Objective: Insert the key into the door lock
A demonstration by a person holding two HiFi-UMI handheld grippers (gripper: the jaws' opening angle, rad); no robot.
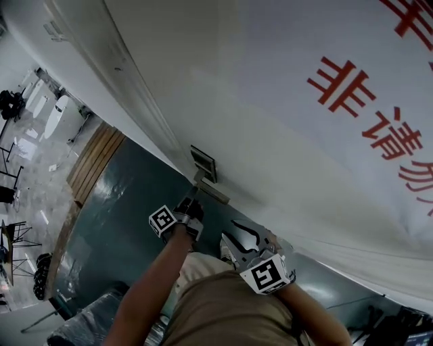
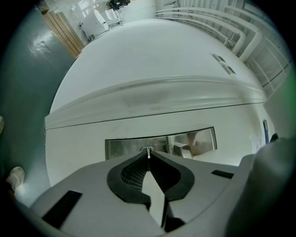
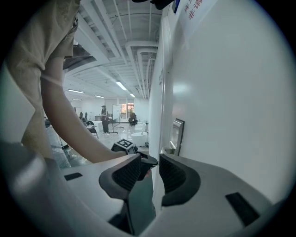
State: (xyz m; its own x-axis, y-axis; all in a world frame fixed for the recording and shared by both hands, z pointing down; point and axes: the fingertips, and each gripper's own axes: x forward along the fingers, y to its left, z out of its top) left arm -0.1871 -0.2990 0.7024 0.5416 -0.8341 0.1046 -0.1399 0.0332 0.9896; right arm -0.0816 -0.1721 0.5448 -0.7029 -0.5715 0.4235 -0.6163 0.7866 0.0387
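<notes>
red lettering (image 1: 369, 108): 2 o'clock | wooden floor strip (image 1: 95, 162): 9 o'clock, edging teal floor (image 1: 128, 209) | white ceiling pipes (image 3: 134, 51): 12 o'clock, overhead

- You are looking at large red characters (image 1: 369, 111) printed on the white panel (image 1: 284, 149), up and to the right of the lock plate (image 1: 203, 164); 非 (image 1: 345, 86) and 请 (image 1: 392, 138) are reading clearly.
- Their neighbours are running off the frame edge, unreadable.
- Small red print (image 3: 194, 5), high above the lock plate, is showing too small to read.
</notes>
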